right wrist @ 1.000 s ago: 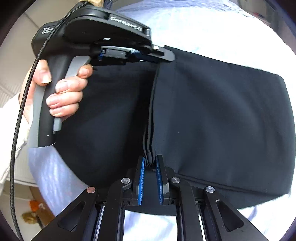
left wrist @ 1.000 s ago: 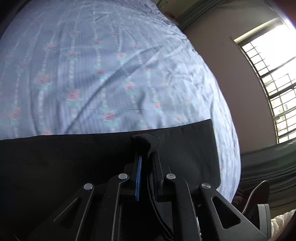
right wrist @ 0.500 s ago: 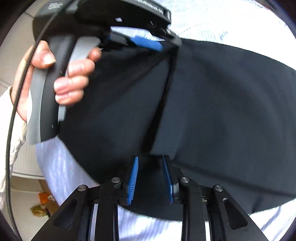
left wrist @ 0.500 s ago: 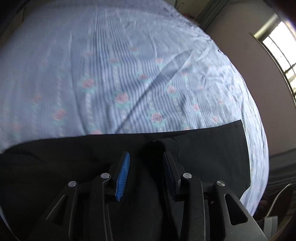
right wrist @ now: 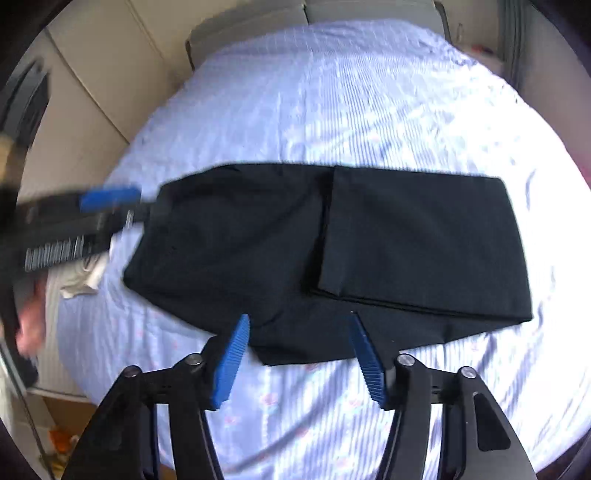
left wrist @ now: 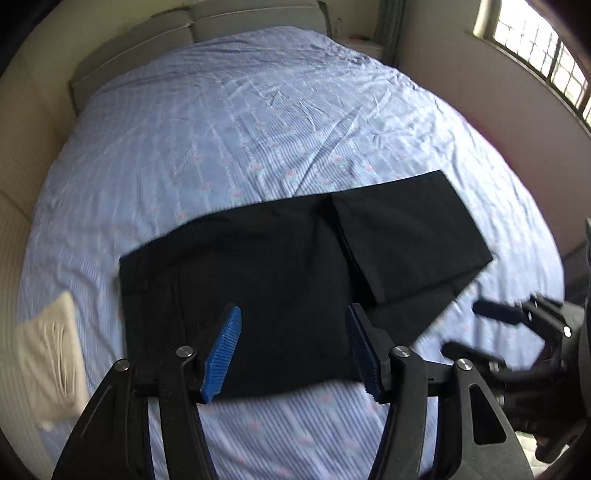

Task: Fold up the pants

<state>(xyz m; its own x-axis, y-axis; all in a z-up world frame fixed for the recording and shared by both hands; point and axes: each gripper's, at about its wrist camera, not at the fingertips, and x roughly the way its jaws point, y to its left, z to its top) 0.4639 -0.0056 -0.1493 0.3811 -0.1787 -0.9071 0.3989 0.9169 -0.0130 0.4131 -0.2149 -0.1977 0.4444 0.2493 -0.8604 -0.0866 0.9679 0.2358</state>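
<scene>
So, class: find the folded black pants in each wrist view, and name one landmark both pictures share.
Left wrist view: the black pants lie across the lower middle, just beyond the open left tongs.
Right wrist view: pants span the centre, above the open right tongs.
Shared landmark: the grey headboard at top.

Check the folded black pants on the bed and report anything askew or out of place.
The black pants lie flat on the striped bedsheet, but the folded-over layer sits skewed: a lower layer juts past it along the near edge. Nothing looks torn or spilled.
</scene>
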